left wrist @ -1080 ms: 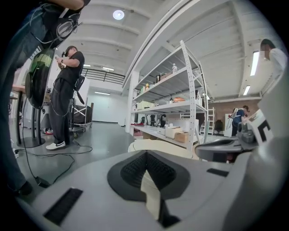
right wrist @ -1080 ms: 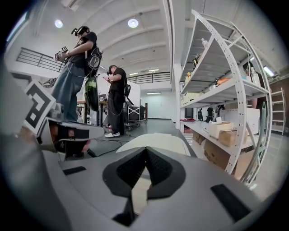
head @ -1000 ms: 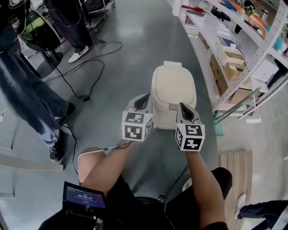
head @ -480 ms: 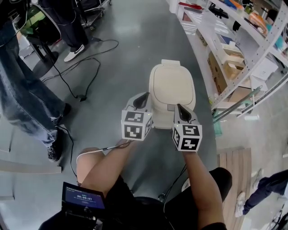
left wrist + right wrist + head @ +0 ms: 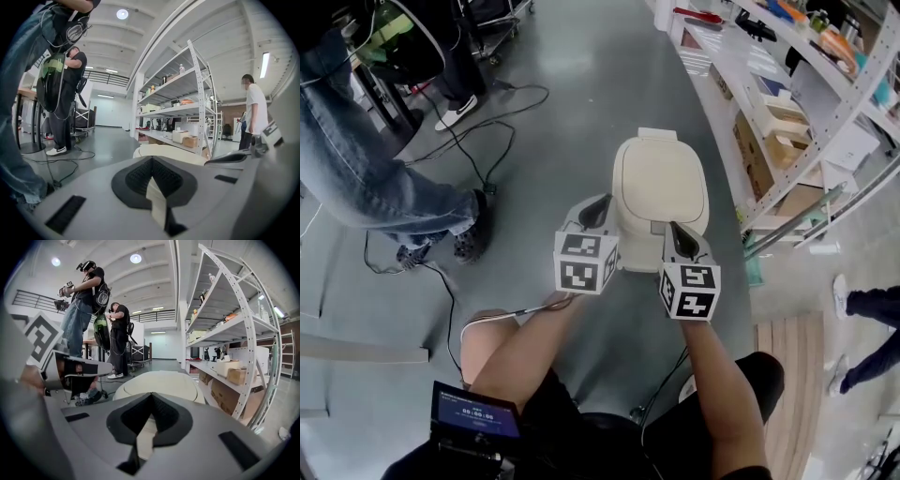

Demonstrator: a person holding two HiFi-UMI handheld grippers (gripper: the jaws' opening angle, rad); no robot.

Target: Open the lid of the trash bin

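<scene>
The cream trash bin [image 5: 661,183] stands on the grey floor with its lid down. Both grippers hover just in front of it, on my side. My left gripper [image 5: 601,202] points at the bin's left front edge, its jaws shut with nothing in them. My right gripper [image 5: 677,229] sits over the front right, by the bin's latch [image 5: 659,225], also shut and holding nothing. In the left gripper view the lid [image 5: 174,151] shows beyond the closed left gripper [image 5: 152,160]. In the right gripper view the lid [image 5: 159,379] fills the middle, beyond the closed right gripper [image 5: 151,395].
Metal shelving [image 5: 811,89] with boxes runs along the right, close to the bin. Black cables [image 5: 464,155] trail over the floor at left. A person in jeans [image 5: 380,183] stands at left; another person's legs [image 5: 870,309] are at right. A wooden pallet [image 5: 792,375] lies at lower right.
The grippers and the bin have barely moved. The person in jeans at left has stepped to the right, and another person's legs have come further in at the right edge.
</scene>
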